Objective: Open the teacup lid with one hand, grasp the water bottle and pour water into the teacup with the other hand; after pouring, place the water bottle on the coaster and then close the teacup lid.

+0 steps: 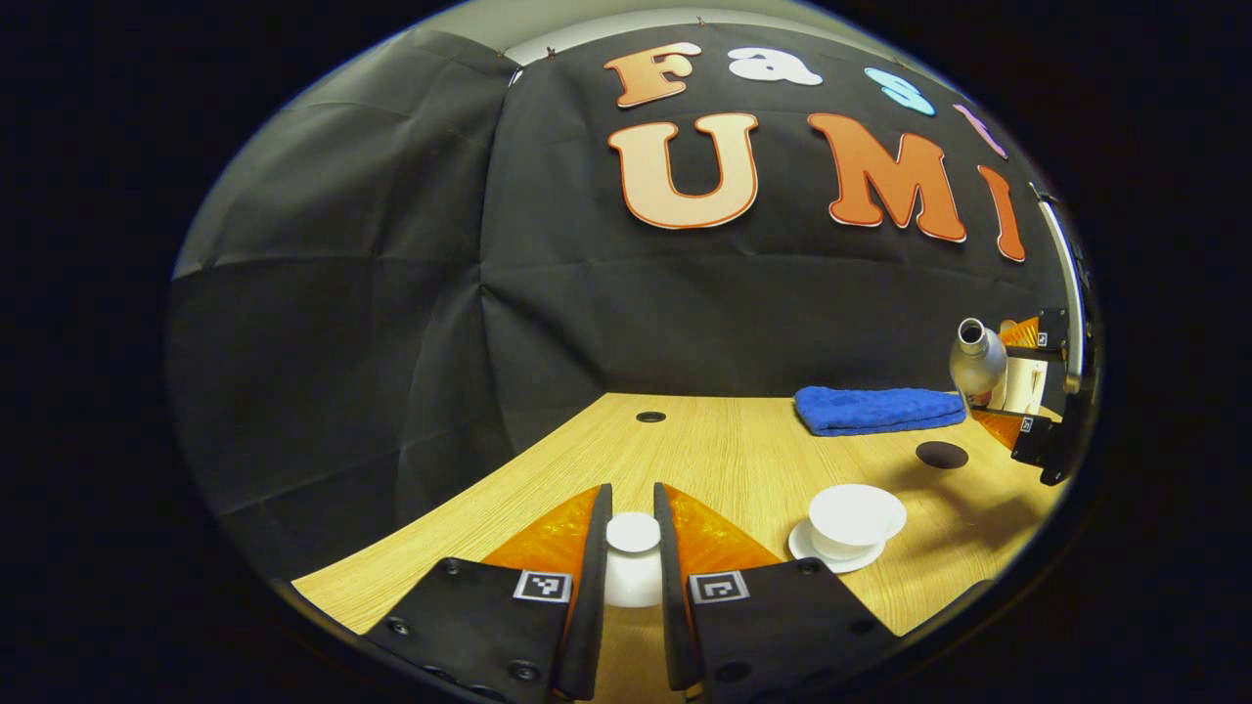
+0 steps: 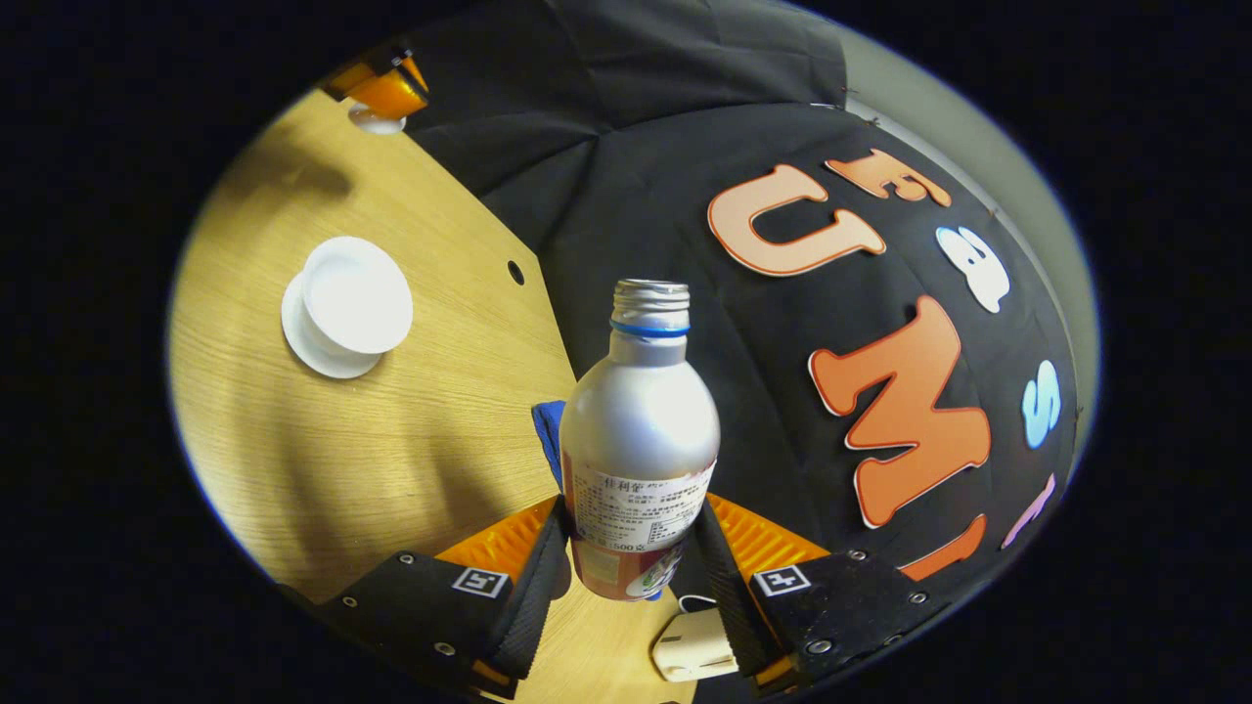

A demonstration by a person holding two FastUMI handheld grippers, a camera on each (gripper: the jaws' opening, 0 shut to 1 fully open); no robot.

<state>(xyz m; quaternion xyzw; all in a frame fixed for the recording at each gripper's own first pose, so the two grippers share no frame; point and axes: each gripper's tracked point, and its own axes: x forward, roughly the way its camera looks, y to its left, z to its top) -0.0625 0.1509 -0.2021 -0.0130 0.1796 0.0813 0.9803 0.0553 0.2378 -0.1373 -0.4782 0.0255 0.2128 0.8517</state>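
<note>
A pale wooden counter point(image 1: 743, 460) is seen in a booth, and the open teacup point(image 1: 855, 516), white and resting on its white saucer point(image 1: 833, 559), is taken as the landmark.

In the left gripper view, the left gripper point(image 1: 632, 548) is closed on the white teacup lid point(image 1: 633, 557), which is pinched between both fingers and held off to the side of the teacup, near it but apart. Beyond the teacup, a small dark round coaster point(image 1: 941, 454) lies on the counter, and farther back a folded blue towel point(image 1: 878, 409) is laid.

In the right gripper view, the right gripper point(image 2: 631, 548) is closed on the silver water bottle point(image 2: 638, 440), gripped at its labelled lower body by both fingers. The bottle's cap is off and its neck is open. The bottle is held in the air, well apart from the teacup; from the left gripper view it is seen raised beyond the coaster, neck tipped somewhat toward the teacup.

The step in hand is judged to be the carrying of the bottle toward the teacup, the lid being already off. Whether water is in the teacup cannot be told. For the next move, the bottle's mouth would need to be brought over the teacup and tilted gently, while the lid is kept clear.
</note>
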